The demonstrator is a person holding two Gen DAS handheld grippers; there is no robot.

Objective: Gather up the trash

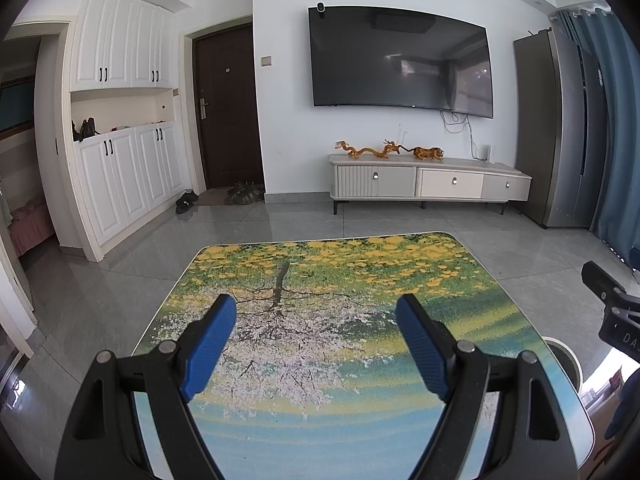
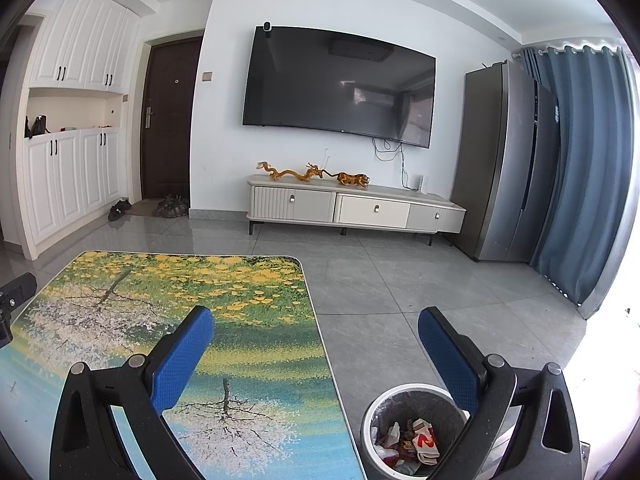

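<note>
A white trash bin (image 2: pixel 376 408) with a grey liner stands on the floor right of the table and holds several crumpled wrappers (image 2: pixel 422 438). Its rim also shows in the left wrist view (image 1: pixel 570 356). My right gripper (image 2: pixel 316 320) is open and empty, held above the table's right edge and the bin. My left gripper (image 1: pixel 316 308) is open and empty above the table (image 1: pixel 340 264), whose top is a printed tree picture. The right gripper's body shows at the right edge of the left wrist view (image 1: pixel 612 304).
Grey tiled floor (image 2: pixel 400 280) lies beyond the table. A TV cabinet (image 1: pixel 428 180) with figurines stands under a wall TV (image 1: pixel 400 56). A fridge (image 2: pixel 508 160) and blue curtain (image 2: pixel 588 168) are at the right, white cupboards (image 1: pixel 120 120) and a door with shoes at the left.
</note>
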